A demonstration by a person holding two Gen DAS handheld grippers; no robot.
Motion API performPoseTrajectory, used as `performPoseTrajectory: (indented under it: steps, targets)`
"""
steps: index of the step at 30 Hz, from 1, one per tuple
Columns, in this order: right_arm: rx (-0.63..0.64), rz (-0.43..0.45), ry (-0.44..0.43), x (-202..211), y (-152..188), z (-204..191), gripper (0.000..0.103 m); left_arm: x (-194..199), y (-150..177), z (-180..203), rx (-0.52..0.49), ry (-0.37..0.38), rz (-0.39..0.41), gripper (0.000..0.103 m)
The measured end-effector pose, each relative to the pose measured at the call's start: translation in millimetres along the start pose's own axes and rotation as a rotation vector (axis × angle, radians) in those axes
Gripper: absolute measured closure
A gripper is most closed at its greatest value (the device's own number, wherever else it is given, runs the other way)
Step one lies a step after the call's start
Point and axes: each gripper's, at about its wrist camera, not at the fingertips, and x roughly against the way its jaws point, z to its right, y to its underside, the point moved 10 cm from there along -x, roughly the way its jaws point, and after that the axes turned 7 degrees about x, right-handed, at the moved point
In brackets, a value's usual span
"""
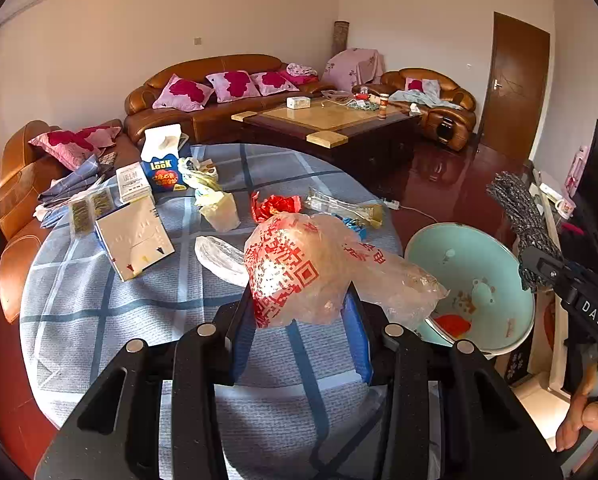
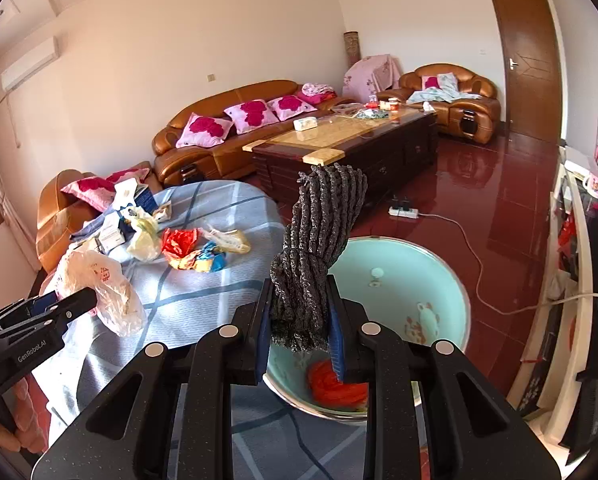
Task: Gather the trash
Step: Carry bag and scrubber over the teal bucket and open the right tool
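My left gripper [image 1: 299, 312] is shut on a crumpled clear plastic bag [image 1: 315, 272] with red print, held above the round table's blue checked cloth [image 1: 139, 312]. The same bag [image 2: 99, 288] shows at the left of the right wrist view. My right gripper [image 2: 301, 320] is shut on a grey-black bundle of twisted cord [image 2: 319, 240], which stands up over the light green basin [image 2: 439, 280]. The basin [image 1: 499, 280] sits at the table's right side and holds a red scrap [image 2: 335, 384]. More wrappers lie on the cloth: a red one [image 1: 275, 206], a yellowish bag [image 1: 219, 208], a clear bag [image 1: 219, 256].
Boxes, a white booklet [image 1: 135, 236] and a tissue box [image 1: 161, 144] crowd the table's far left. Behind stand brown sofas [image 1: 219, 80] and a dark coffee table [image 1: 331, 124]. A power strip and cable [image 2: 403, 212] lie on the red floor. A cabinet edge [image 2: 575, 240] runs along the right.
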Motion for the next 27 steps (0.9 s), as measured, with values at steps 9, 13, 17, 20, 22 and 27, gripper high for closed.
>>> performPoseTrajectory:
  steps: [9,13,17,20,22,27]
  targets:
    - [-0.049,-0.007,0.034,-2,2,32,0.078,-10,-1,34,-0.038,0.032,-0.009,0.062]
    - [-0.072,-0.022,0.047,-6,6,44,0.078,-15,-2,49,-0.054,0.046,-0.016,0.062]
    - [-0.073,-0.03,0.065,-8,8,53,0.078,-23,-2,63,-0.066,0.057,-0.026,0.062]
    - [-0.077,-0.036,0.074,-10,10,61,0.078,-29,0,77,-0.084,0.064,-0.036,0.062]
    - [-0.086,-0.041,0.078,-12,12,66,0.078,-31,2,85,-0.099,0.069,-0.042,0.062]
    - [-0.094,-0.056,0.083,-15,18,76,0.078,-40,9,104,-0.135,0.08,-0.06,0.062]
